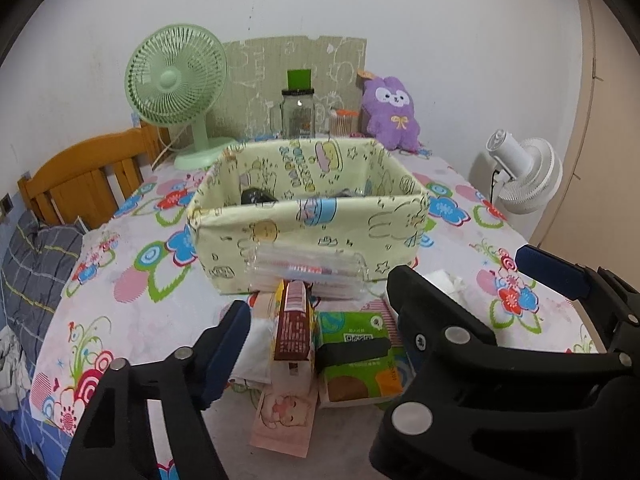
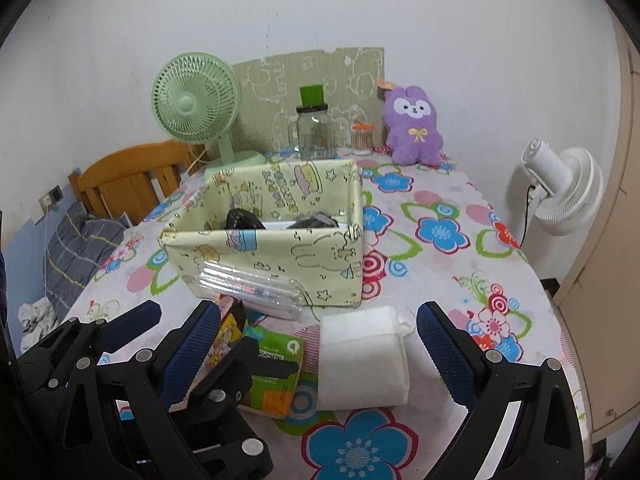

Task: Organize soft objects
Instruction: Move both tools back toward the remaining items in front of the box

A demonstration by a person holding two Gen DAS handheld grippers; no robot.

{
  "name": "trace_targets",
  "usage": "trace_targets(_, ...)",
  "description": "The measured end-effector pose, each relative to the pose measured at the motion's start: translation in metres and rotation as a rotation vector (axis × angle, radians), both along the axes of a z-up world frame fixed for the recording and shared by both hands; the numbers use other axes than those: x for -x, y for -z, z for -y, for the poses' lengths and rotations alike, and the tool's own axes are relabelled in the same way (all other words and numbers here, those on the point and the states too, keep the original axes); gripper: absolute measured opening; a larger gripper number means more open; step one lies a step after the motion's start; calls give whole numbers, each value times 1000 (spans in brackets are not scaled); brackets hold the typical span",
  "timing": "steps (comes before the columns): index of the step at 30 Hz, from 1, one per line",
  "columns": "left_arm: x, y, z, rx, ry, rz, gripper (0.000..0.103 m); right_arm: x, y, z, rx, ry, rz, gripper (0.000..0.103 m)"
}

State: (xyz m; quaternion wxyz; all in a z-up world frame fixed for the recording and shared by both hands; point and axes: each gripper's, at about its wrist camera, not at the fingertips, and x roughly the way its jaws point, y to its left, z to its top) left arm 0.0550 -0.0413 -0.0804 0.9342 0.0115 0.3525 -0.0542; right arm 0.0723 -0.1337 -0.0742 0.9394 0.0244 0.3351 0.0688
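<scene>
A yellow fabric box stands mid-table with dark items inside and a clear plastic pack leaning on its front. Before it lie a brown snack box, a green tissue pack, a pink cartoon pack and a white soft pack. My left gripper is open around the upright brown snack box, with its left pad clear of it. My right gripper is open and straddles the white soft pack without touching it. A purple plush sits at the back.
A green desk fan, a glass jar and a small swab tub stand along the far wall. A white floor fan is off the table's right edge. A wooden bed frame and bedding lie to the left.
</scene>
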Motion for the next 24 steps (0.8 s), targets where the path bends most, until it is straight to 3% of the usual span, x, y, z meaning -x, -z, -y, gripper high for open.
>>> trace_targets(5, -8, 12, -3, 3, -4, -35, 67, -9, 12, -2, 4, 2, -32, 100)
trace_targets(11, -16, 23, -7, 2, -12, -76, 52, -17, 24, -5, 12, 8, -68, 100)
trace_targets(24, -33, 41, -12, -6, -25, -127, 35, -35, 43, -8, 17, 13, -129, 100)
